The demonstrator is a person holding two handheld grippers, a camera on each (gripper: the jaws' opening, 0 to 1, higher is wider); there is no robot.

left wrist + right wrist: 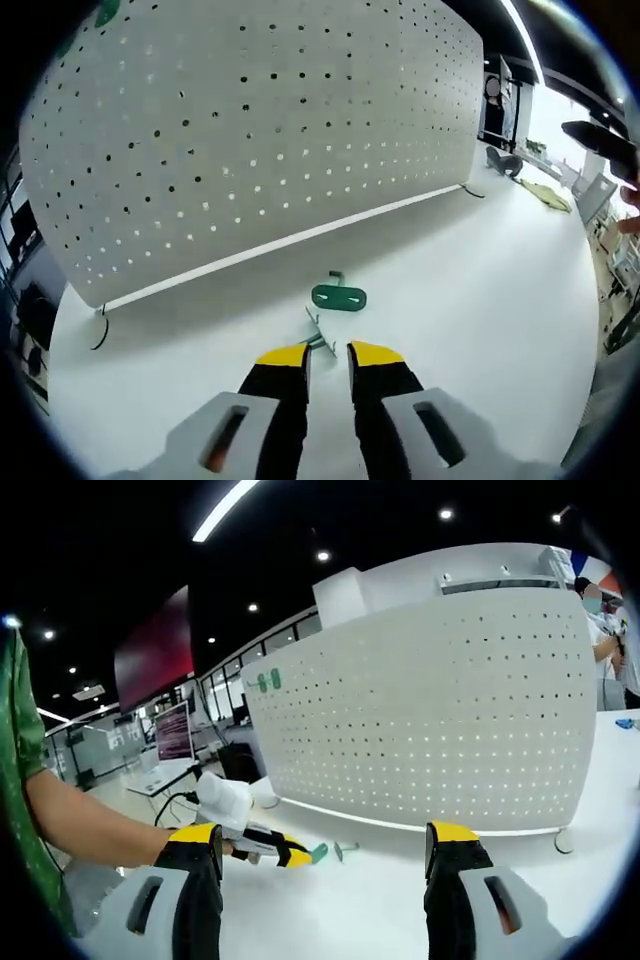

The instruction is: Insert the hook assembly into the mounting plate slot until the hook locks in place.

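**Approach to the hook**

Your left gripper (327,357), jaws nearly closed and empty, points at the metal hook (317,336) at lower centre, just short of the green mounting plate (339,297). Your right gripper (325,865) hangs wide open, empty, leaving the table (480,300) parts unobstructed.

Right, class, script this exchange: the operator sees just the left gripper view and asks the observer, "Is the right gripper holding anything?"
Observer: No. The right gripper has its jaws wide apart, with nothing between them.
Operator: Where is it pointing?
Observer: At the white pegboard. The left gripper comes in from its left, with its tips next to the green plate.
Operator: Is anyone else around?
Observer: Yes, a person stands past the right end of the pegboard.
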